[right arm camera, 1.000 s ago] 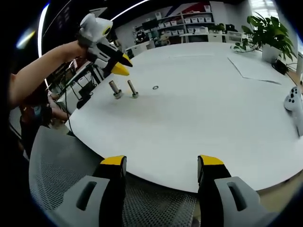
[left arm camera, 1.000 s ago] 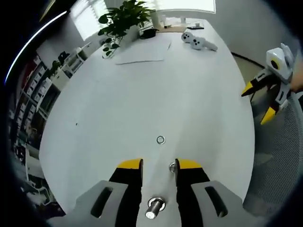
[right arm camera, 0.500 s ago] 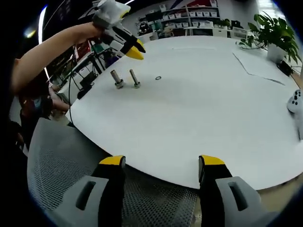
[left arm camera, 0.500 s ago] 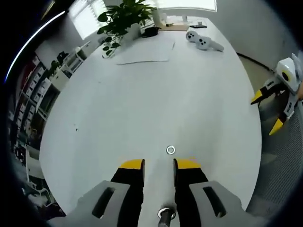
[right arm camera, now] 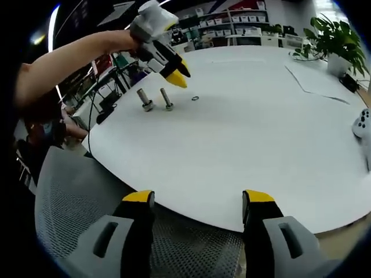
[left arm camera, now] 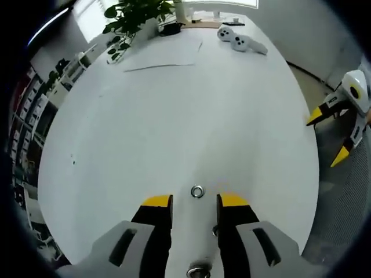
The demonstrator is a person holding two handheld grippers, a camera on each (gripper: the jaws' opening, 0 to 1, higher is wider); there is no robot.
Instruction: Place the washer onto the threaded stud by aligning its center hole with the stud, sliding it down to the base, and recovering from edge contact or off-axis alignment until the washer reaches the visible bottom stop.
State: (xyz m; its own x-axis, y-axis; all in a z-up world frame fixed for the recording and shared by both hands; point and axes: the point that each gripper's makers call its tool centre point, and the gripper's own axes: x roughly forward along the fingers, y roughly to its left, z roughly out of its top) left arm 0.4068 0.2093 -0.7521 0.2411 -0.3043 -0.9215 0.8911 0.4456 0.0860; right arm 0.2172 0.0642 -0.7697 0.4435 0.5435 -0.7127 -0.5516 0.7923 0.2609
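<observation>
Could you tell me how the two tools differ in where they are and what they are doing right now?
The left tool hangs over the white table, tips just short of the washer; the right tool hangs off the table's edge, over a mesh chair. The left is near the studs; the right is far away. Both are open and empty.

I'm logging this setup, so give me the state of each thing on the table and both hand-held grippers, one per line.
Washer: flat on the table, not on a stud, just ahead of the left hand-held gripper's tips.
Two studs: upright, bare, side by side.
Left hand-held gripper: open, empty, over the table.
Right hand-held gripper: open, empty, off the table edge, over a mesh chair.
Paper: flat.
</observation>
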